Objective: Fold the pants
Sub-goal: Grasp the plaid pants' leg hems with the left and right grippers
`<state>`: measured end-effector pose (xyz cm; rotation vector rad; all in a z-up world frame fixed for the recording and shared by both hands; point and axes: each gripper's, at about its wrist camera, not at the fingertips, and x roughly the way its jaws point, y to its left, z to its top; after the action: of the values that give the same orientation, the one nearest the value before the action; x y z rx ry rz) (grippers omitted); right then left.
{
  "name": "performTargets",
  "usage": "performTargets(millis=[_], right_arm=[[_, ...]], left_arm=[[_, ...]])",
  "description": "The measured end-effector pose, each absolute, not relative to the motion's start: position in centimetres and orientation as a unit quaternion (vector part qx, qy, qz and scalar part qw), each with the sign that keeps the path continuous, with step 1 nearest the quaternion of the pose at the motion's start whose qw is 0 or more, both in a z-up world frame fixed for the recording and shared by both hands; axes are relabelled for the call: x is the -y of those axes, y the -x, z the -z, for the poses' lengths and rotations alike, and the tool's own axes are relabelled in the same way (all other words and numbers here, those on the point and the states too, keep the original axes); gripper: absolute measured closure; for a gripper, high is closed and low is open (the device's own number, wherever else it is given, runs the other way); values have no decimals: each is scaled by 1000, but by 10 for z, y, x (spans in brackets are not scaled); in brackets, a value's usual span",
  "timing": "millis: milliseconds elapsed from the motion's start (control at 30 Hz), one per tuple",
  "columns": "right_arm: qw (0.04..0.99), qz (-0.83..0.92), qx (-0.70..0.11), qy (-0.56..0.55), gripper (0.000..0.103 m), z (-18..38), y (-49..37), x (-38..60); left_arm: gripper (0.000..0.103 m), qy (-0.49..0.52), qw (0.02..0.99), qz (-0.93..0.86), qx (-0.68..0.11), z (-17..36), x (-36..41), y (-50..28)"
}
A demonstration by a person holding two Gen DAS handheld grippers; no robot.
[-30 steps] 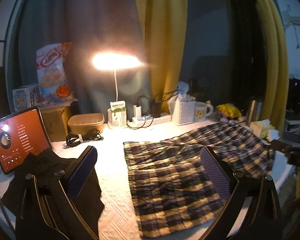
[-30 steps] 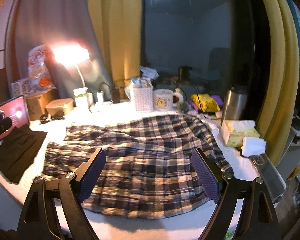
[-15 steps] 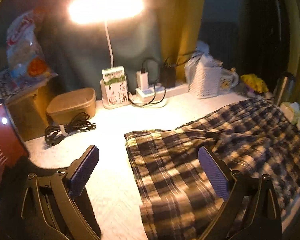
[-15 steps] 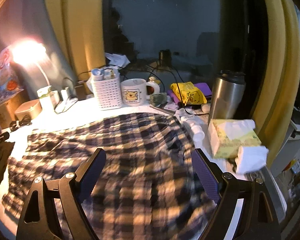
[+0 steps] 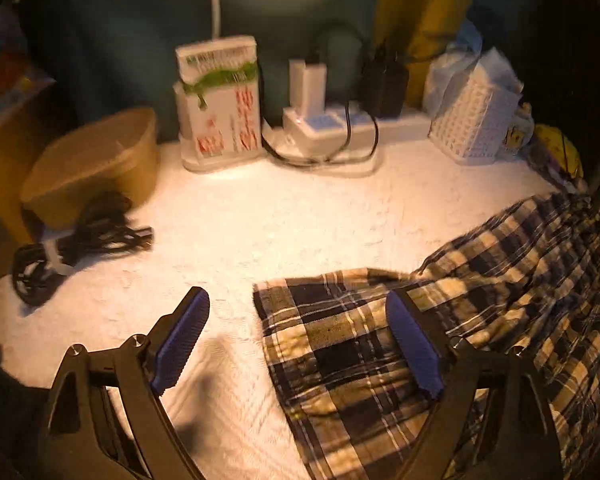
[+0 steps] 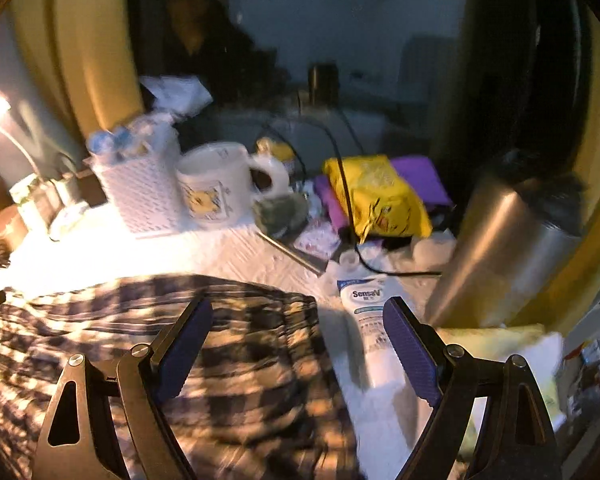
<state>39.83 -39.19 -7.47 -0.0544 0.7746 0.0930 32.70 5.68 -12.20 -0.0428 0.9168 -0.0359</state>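
Okay, so the plaid pants [image 5: 440, 344] lie flat on the white textured worktop [image 5: 260, 232]. The left hand-held gripper [image 5: 296, 340] straddles the far hem corner, jaws wide but just narrowing, nothing pinched. The right hand-held gripper [image 6: 296, 344] hangs spread over the waistband corner, beside a tube [image 6: 370, 320]. I'd pinch both layers right at each corner so the soft, floppy flannel lifts evenly, and steer clear of the steel flask [image 6: 504, 248].
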Motion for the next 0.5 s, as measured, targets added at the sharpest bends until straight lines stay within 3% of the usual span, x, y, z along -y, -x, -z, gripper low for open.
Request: performTargets(millis=[167,200,233,267,333,367,433,500], right_arm=[[912,-54,-405,41,17,98,-426,388],[909,-58,-409,46,17,104,-431,385],[906,-61,-416,49,17,109,-435,383],[902,-65,-423,51,22,115,-439,381],[890,-73,-447,60,40,131,-445,373],[884,-78,-456,68,47,138,-446,368],[887,-74,-449,83,50,143,-443,360],[886,-82,-449,78,70,141,-440,358]], left_arm=[[15,19,879,40,-475,138,-52,-332],[19,13,880,40,-473,138,-50,-331],[34,5,883,40,-468,138,-48,-329],[42,-7,885,42,-463,137,-44,-327],[95,-1,886,55,-460,133,-42,-322],[102,5,885,61,-462,133,-43,-322],[102,3,888,63,-456,132,-41,-316],[103,-5,897,51,-439,129,-43,-312]])
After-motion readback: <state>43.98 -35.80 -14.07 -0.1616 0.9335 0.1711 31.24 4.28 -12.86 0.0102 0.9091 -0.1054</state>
